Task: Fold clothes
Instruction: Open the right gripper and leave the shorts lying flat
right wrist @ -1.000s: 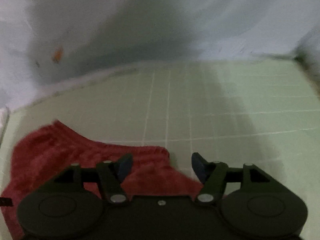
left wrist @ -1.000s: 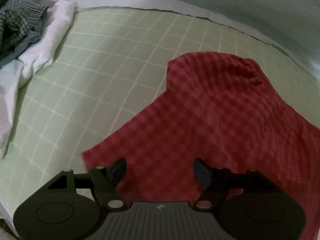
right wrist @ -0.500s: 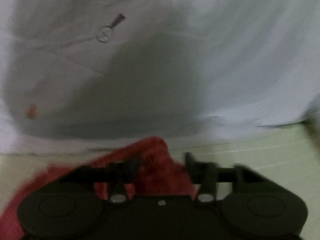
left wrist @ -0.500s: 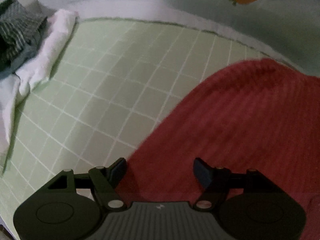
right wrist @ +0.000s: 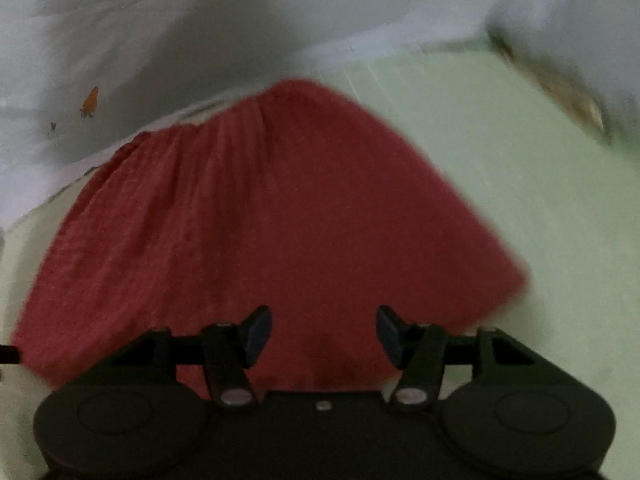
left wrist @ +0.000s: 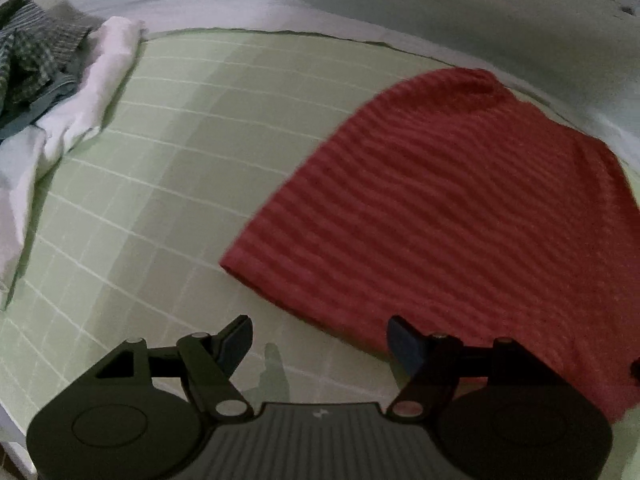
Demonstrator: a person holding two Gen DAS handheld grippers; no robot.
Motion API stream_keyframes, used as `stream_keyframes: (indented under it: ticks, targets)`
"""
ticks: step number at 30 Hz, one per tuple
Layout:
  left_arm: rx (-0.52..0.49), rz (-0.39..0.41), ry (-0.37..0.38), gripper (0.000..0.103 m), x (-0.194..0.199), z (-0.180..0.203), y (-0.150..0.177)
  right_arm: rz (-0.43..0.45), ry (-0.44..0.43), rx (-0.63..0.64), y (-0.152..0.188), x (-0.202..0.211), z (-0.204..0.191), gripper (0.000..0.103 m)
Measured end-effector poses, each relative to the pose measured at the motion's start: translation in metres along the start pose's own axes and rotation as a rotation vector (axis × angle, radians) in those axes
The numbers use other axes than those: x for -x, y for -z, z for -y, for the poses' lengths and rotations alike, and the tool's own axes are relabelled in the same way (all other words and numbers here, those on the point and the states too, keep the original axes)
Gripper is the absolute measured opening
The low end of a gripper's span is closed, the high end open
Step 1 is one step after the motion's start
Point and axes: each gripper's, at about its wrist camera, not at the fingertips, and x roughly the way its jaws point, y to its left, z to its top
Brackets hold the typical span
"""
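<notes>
The red garment [left wrist: 460,208] lies spread on the green grid mat [left wrist: 160,184], filling the right half of the left view and the centre of the right view. Both tongs are released: the left gripper [left wrist: 320,340] hangs over bare mat just beside the hem, the right gripper [right wrist: 324,332] over cloth. My worry: pinching 2 layers, or dragging the cloth toward the pile of clothes [left wrist: 48,92] at upper left.

Red ribbed garment [left wrist: 452,200], textured in fine horizontal stripes, lay spread flat on the pale green gridded surface, roughly trapezoid in outline, narrower at the far end near the white backdrop. Looked folded over at one rounded corner [right wrist: 508,276]. Slight gathers ran along the far edge.
</notes>
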Motion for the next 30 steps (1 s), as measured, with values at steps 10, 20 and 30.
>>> stream_keyframes:
  ticks: [10,20,30]
  targets:
    - [-0.158,0.069,0.089,0.076,0.033,0.015,0.031,-0.047,-0.183,0.017,0.049,0.007,-0.014,0.055]
    - [-0.178,0.138,0.12,0.077,0.06,0.005,0.055,0.015,-0.294,0.108,0.056,-0.005,-0.044,0.013]
    - [-0.1,0.099,0.111,0.078,0.076,-0.021,0.081,-0.019,-0.477,-0.224,0.076,0.02,-0.009,0.003]
